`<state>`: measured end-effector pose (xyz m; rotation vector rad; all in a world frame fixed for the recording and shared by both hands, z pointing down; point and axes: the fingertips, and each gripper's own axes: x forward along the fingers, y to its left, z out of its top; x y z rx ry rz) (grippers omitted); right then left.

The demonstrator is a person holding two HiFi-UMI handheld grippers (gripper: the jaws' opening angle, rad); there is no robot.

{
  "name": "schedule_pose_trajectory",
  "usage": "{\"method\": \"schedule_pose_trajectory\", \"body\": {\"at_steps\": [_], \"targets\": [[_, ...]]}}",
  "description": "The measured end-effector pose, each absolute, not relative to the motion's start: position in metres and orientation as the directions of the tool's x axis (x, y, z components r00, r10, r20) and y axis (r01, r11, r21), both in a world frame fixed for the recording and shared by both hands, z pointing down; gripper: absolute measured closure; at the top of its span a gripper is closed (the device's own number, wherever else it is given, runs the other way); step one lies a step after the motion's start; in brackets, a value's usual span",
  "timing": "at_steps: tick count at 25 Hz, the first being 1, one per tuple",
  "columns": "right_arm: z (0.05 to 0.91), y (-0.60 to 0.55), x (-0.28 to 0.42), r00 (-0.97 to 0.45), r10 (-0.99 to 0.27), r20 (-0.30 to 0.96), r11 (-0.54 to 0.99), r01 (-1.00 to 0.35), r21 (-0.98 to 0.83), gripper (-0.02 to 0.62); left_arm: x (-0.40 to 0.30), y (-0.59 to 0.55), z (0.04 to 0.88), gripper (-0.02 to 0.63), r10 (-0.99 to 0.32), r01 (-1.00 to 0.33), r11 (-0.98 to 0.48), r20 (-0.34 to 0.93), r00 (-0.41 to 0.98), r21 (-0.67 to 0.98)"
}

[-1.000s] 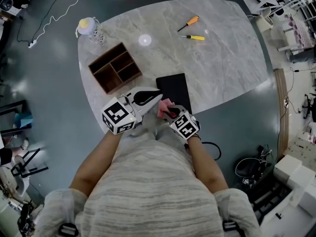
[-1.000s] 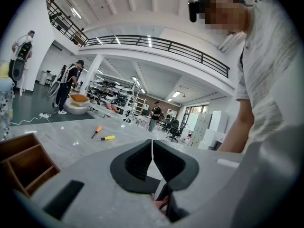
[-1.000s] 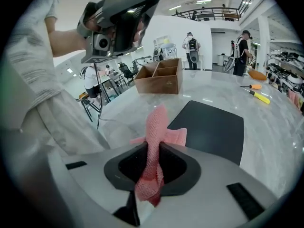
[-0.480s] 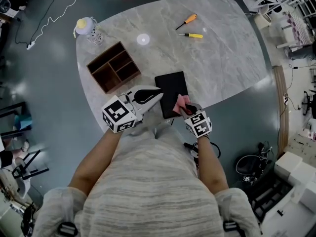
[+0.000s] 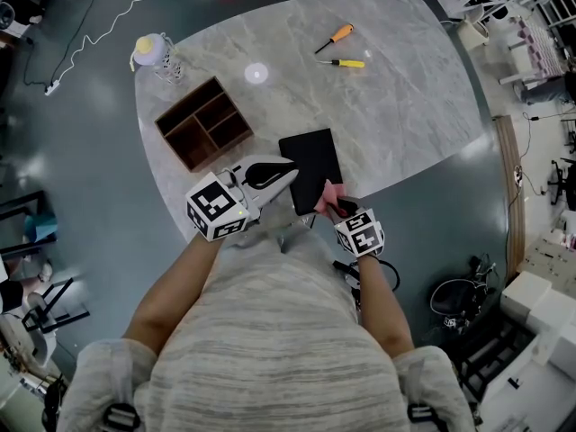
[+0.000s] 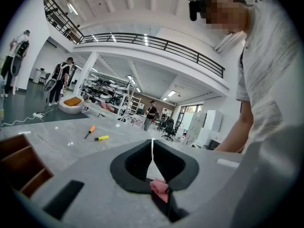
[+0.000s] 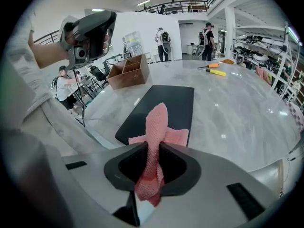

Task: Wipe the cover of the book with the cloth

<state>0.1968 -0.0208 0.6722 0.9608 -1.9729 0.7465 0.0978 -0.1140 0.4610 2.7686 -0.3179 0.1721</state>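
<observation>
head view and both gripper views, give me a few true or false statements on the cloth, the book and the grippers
1. The right gripper is shut on the pink cloth. True.
2. The black book lies inside the wooden box. False: it lies flat on the table, beside the box.
3. The left gripper has its jaws wide apart. False: its jaws are together with nothing held between them.
4. An orange-handled screwdriver and a yellow-handled screwdriver lie on the table beyond the book. True.
</observation>
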Motion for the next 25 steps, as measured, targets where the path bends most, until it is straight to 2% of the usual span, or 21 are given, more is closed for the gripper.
{"method": "schedule_pose_trajectory", "body": {"at_steps": [9, 14, 25], "targets": [[0.673, -0.022, 0.134, -0.503, -0.244, 0.829, 0.662, -0.712, -0.236, 0.528, 0.088, -0.113, 0.463, 0.586, -0.215, -0.257, -0.909, 0.161, 0.963, 0.328], [0.671, -0.027, 0.111, -0.519, -0.210, 0.829, 0.732, -0.645, -0.218, 0.528, 0.079, -0.112, 0.464, 0.586, -0.246, -0.289, -0.898, 0.165, 0.955, 0.333], [0.669, -0.121, 0.099, -0.513, -0.304, 0.803, 0.760, -0.639, -0.120, 0.528, 0.060, -0.115, 0.466, 0.586, -0.331, -0.374, -0.861, 0.179, 0.926, 0.344]]}}
